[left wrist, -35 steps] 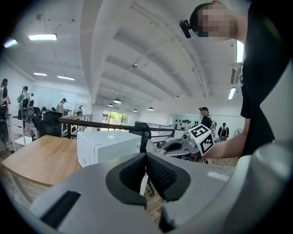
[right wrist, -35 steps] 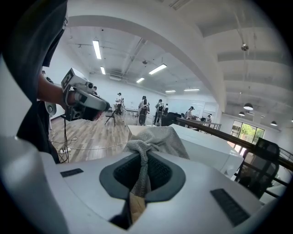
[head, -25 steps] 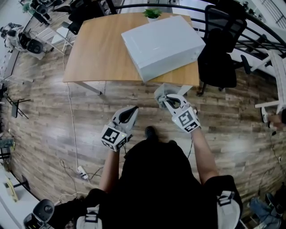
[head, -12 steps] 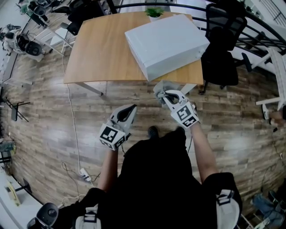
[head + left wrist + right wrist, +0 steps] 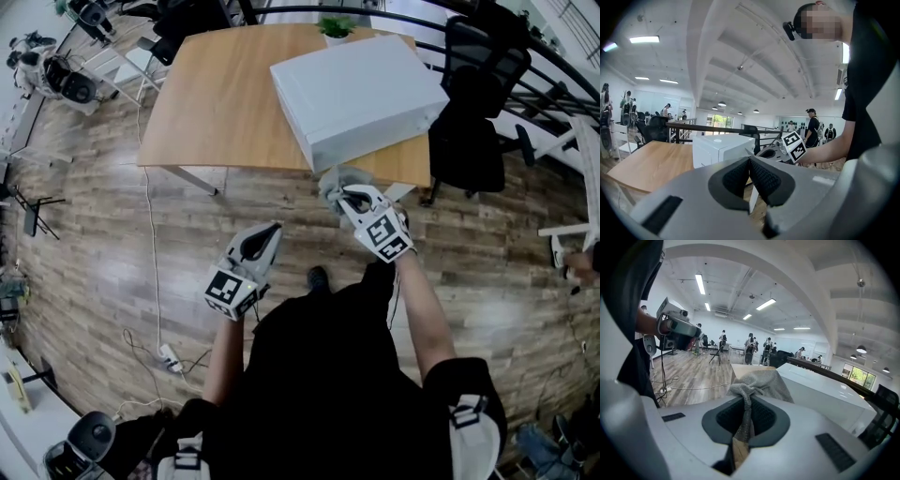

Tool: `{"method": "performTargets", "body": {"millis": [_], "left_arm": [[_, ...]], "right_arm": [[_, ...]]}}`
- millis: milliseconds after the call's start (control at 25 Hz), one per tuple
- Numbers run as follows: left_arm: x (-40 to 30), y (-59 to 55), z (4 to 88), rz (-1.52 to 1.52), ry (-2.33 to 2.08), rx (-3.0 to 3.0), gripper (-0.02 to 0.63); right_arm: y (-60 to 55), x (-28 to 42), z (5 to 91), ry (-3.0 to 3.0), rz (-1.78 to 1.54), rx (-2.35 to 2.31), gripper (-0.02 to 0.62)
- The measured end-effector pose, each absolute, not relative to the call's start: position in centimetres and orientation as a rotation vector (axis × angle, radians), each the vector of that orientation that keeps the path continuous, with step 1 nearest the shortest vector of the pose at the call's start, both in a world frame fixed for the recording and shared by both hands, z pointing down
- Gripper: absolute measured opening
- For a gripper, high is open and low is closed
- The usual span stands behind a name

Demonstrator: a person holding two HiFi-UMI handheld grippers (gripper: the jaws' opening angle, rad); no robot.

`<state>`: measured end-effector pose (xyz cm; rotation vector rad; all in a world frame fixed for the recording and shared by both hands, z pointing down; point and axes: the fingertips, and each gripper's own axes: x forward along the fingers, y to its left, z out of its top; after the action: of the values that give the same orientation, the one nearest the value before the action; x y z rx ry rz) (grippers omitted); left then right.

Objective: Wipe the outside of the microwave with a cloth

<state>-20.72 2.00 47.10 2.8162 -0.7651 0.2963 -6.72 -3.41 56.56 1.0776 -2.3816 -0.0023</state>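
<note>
A white microwave (image 5: 359, 90) stands on the right part of a wooden table (image 5: 216, 103); it also shows in the left gripper view (image 5: 723, 147) and the right gripper view (image 5: 825, 392). My right gripper (image 5: 343, 194) is shut on a grey cloth (image 5: 336, 180), just below the microwave's near face. In the right gripper view the cloth (image 5: 757, 385) bunches out from between the jaws. My left gripper (image 5: 265, 232) hangs lower left over the floor, jaws pressed together and holding nothing. Its closed pads (image 5: 740, 176) show in the left gripper view.
A small potted plant (image 5: 337, 26) sits at the table's far edge. A black office chair (image 5: 474, 112) stands right of the table by a curved black railing. Cables and a power strip (image 5: 169, 357) lie on the wood floor at left. Several people stand far off.
My right gripper with the cloth has risen toward the microwave's near face. The view has shifted closer to the table. The left gripper has stayed shut and low.
</note>
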Motion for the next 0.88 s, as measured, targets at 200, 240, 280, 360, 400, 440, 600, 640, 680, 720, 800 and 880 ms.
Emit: {"method": "performTargets", "body": {"millis": [200, 240, 280, 360, 400, 440, 600, 640, 680, 720, 800, 880], "left_arm": [[-20.0, 1.7, 47.5, 0.3, -0.845, 2.792, 0.003], [-19.8, 1.6, 47.6, 0.302, -0.862, 2.784, 0.003], [-19.6, 1.5, 47.7, 0.304, -0.879, 2.775, 0.003], [-19.1, 1.2, 47.6, 0.31, -0.918, 2.752, 0.003], [-18.8, 1.0, 47.3, 0.313, -0.943, 2.737, 0.003], [-18.5, 0.8, 47.0, 0.312, -0.97, 2.724, 0.003], [-18.1, 1.3, 47.1, 0.315, -1.022, 2.687, 0.003], [-18.1, 1.4, 47.1, 0.316, -1.032, 2.681, 0.003], [-18.1, 1.4, 47.1, 0.317, -1.043, 2.674, 0.003], [-18.0, 1.5, 46.9, 0.32, -1.054, 2.669, 0.003], [-17.9, 1.5, 46.7, 0.329, -1.074, 2.657, 0.003], [-17.8, 1.4, 46.6, 0.338, -1.094, 2.644, 0.003]], "right_arm": [[-5.0, -6.4, 57.5, -2.409, -0.01, 0.994, 0.017], [-5.4, -6.3, 57.7, -2.415, -0.008, 0.974, 0.017], [-5.7, -6.3, 57.9, -2.421, -0.003, 0.956, 0.017], [-6.4, -6.3, 58.4, -2.436, 0.012, 0.921, 0.017], [-6.7, -6.3, 58.6, -2.444, 0.011, 0.899, 0.017], [-7.0, -6.4, 58.7, -2.452, 0.008, 0.874, 0.017], [-7.7, -6.8, 59.4, -2.468, 0.017, 0.785, 0.017], [-7.8, -6.9, 59.6, -2.47, 0.017, 0.768, 0.017], [-8.0, -7.1, 59.7, -2.472, 0.017, 0.753, 0.017], [-8.3, -7.2, 59.8, -2.475, 0.018, 0.742, 0.017], [-9.0, -7.2, 59.9, -2.483, 0.023, 0.726, 0.017], [-9.9, -7.1, 59.9, -2.492, 0.032, 0.716, 0.017]]}}
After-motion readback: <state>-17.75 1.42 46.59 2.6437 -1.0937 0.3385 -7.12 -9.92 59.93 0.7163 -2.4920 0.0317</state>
